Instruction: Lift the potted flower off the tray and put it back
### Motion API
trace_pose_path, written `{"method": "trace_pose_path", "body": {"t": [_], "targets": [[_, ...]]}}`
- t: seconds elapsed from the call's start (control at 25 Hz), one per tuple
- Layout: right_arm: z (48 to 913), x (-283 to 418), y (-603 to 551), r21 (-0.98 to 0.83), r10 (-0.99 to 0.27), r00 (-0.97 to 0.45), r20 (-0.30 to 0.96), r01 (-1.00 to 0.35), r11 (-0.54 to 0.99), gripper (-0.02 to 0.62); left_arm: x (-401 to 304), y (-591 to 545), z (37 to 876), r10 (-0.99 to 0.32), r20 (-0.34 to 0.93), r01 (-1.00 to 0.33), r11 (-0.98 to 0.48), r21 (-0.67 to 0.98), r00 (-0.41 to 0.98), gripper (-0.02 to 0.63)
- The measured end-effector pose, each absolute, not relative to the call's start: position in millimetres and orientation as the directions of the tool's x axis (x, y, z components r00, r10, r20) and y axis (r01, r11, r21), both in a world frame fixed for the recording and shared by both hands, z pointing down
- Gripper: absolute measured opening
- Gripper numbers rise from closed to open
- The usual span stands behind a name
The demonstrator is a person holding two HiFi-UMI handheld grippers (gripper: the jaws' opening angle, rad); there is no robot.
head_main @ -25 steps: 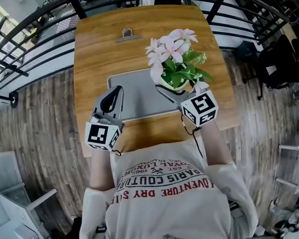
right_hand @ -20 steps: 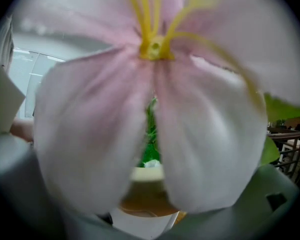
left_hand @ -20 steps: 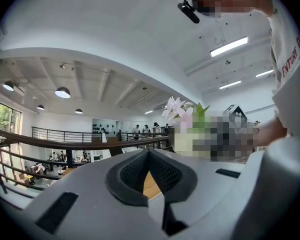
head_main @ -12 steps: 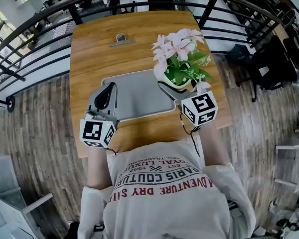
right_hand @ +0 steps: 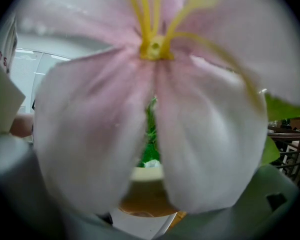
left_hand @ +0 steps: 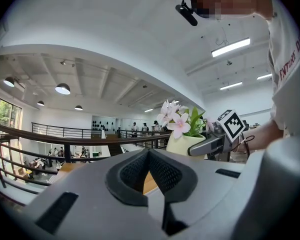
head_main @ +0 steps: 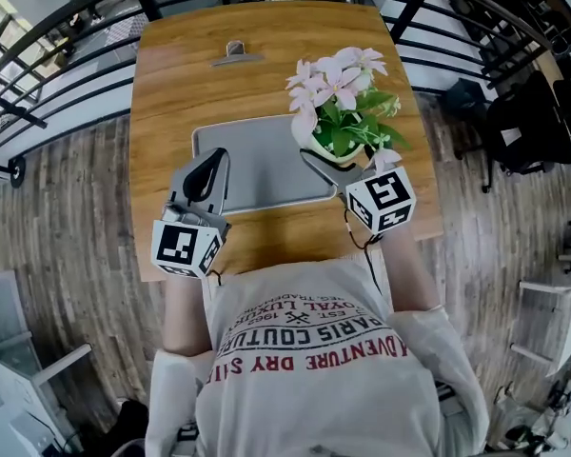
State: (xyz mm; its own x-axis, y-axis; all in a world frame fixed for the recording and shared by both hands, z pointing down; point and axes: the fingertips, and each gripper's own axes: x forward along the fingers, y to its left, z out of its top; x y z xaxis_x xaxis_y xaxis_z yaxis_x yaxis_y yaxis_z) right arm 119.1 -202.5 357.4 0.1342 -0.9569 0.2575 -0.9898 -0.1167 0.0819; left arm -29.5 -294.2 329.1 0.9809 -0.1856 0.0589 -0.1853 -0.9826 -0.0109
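Observation:
The potted flower point(head_main: 340, 112), pink blooms and green leaves in a pale pot, is at the right edge of the grey tray point(head_main: 257, 165) on the wooden table. My right gripper point(head_main: 329, 161) is shut on the pot's lower part; one finger point(left_hand: 206, 145) lies along the pot point(left_hand: 182, 144). In the right gripper view a pink petal point(right_hand: 155, 109) fills the lens, and a strip of pot point(right_hand: 147, 174) shows with tray below it. I cannot tell if the pot touches the tray. My left gripper point(head_main: 209, 165) is shut and empty at the tray's near left corner, its pads point(left_hand: 162, 171) together.
A metal binder clip point(head_main: 236, 53) lies at the table's far side. A black railing point(head_main: 57, 27) curves round behind the table point(head_main: 171, 93). The table's near edge is just behind both grippers, with plank floor point(head_main: 67, 217) to the left and right.
The pot has stayed in my right gripper at the tray's right edge, shifting only slightly. The left gripper has kept its place by the tray's near left corner.

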Motion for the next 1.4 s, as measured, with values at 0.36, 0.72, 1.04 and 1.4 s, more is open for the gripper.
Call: {"method": "trace_pose_path", "body": {"t": [0.36,0.72,1.04,1.4], "targets": [[417.7,98.5,-222.8,0.061,-0.942,-0.065,0.33,-0.994,0.09,0.506,-31.2,-281.4,370.4,-0.218,0.131,-0.224,-0.974,0.034,0.967,0.012],[501.1,39.9,-265.6,-0.005,-0.84,-0.306,0.449,-0.94,0.34,0.506,-60.9,-289.1,420.0,-0.287,0.222,-0.315,-0.944,0.102,0.932,0.012],[557.8,-0.8,-302.8,-0.045,-0.736,-0.435,0.519,-0.874,0.484,0.506,-88.4,-299.8,460.1,-0.345,0.289,-0.402,-0.9,0.169,0.893,0.012],[589.1,-0.5,-312.4,-0.105,-0.661,-0.562,0.498,-0.795,0.597,0.506,-73.0,-295.9,504.3,-0.34,0.346,-0.421,-0.887,0.191,0.874,0.012]]}}
